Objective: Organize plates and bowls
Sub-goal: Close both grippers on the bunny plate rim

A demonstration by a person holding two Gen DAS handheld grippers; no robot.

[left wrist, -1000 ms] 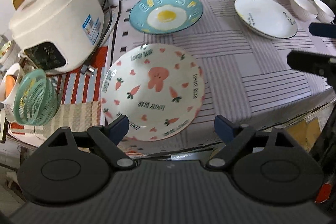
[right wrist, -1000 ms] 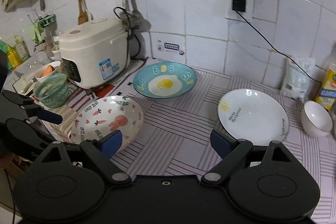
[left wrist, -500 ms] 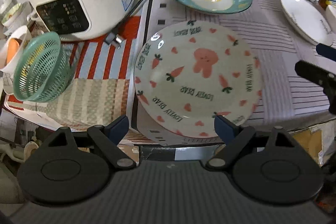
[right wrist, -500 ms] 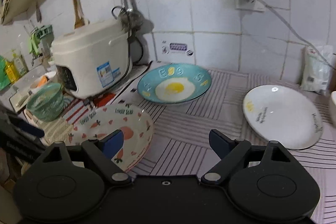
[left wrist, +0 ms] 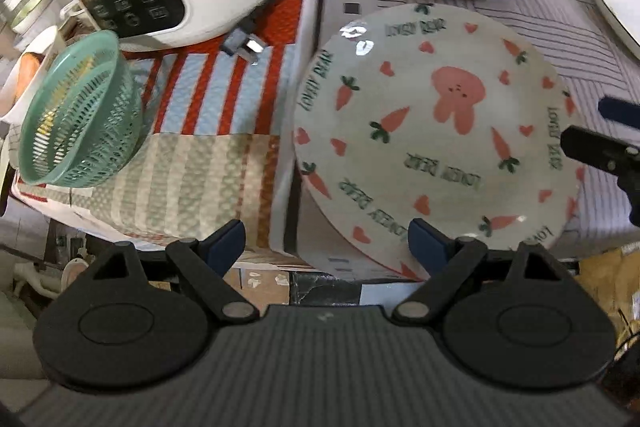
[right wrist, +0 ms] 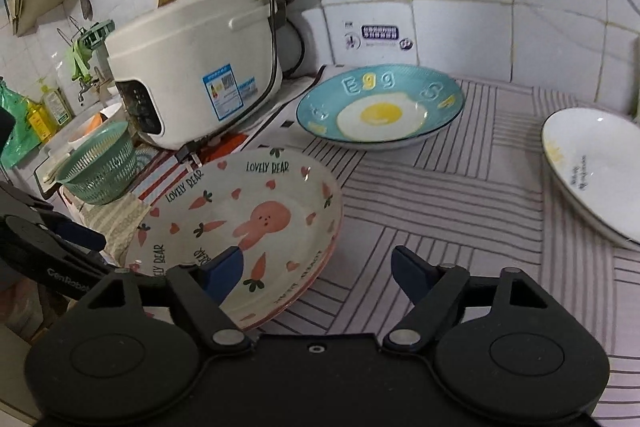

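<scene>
Plates first: the rabbit plate sits at the near left corner of the striped cloth, its rim jutting slightly past the counter edge, beside the rice cooker. Behind it lies the egg plate, and off to the right the white plate, all well apart from one another.

I judge the step in hand to be a two-sided pickup of the rabbit plate, so I want each tool to take a rim on opposite sides. My left gripper looks steeply down, jaws spread wide and empty, with the plate's near edge just ahead of its right finger. My right gripper comes in lower and flatter; its jaws are closing, nothing pinched yet, though its left finger overlaps the plate's near rim in view.

To do it well, I'd slide one finger under the overhanging lip before squeezing, keep the plate level, and steer clear of the green basket and the cooker's loose plug.
</scene>
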